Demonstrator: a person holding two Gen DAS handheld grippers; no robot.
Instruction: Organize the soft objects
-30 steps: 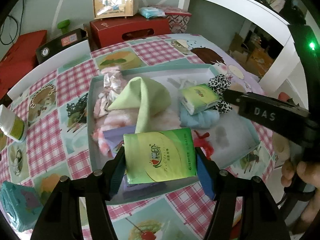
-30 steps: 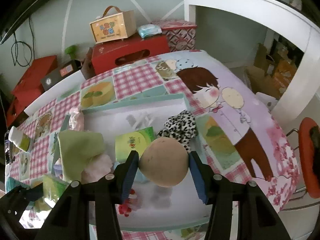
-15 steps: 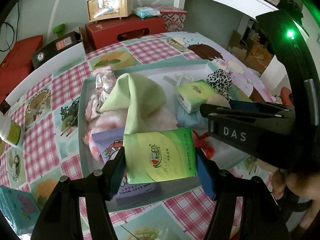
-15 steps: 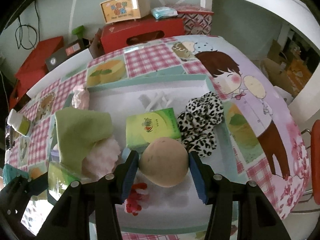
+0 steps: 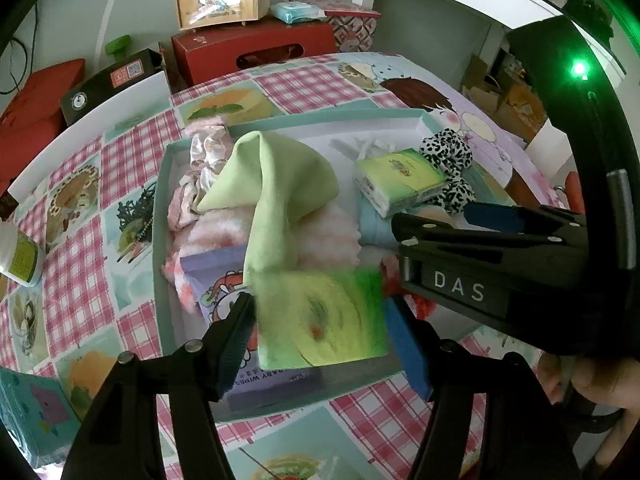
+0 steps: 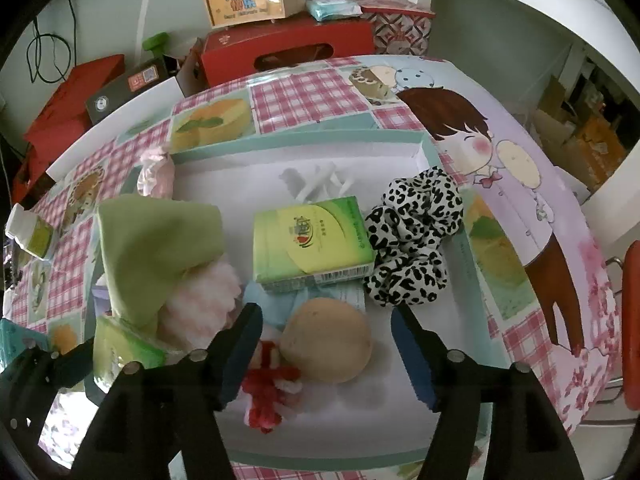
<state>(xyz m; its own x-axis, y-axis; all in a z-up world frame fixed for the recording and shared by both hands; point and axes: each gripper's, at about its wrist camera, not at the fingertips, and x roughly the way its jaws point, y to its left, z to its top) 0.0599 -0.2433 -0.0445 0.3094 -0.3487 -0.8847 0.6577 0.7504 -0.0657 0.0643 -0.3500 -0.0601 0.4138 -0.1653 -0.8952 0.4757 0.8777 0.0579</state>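
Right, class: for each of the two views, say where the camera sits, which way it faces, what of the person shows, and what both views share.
Left wrist: on the left gripper, facing steeply down at the tray; green tissue pack between its fingers; right gripper and a hand at right.
Right wrist: on the right gripper, facing down into the tray; its jaws have just been opening, tan ball lying free between them; left gripper at lower left.
Shared: tray, green cloth, leopard scrunchie.

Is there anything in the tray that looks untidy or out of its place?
Yes. The green cloth is not folded flat: it stands in a peak, draped over the pink fluffy things. The leopard scrunchie lies over the tray edge at the right.
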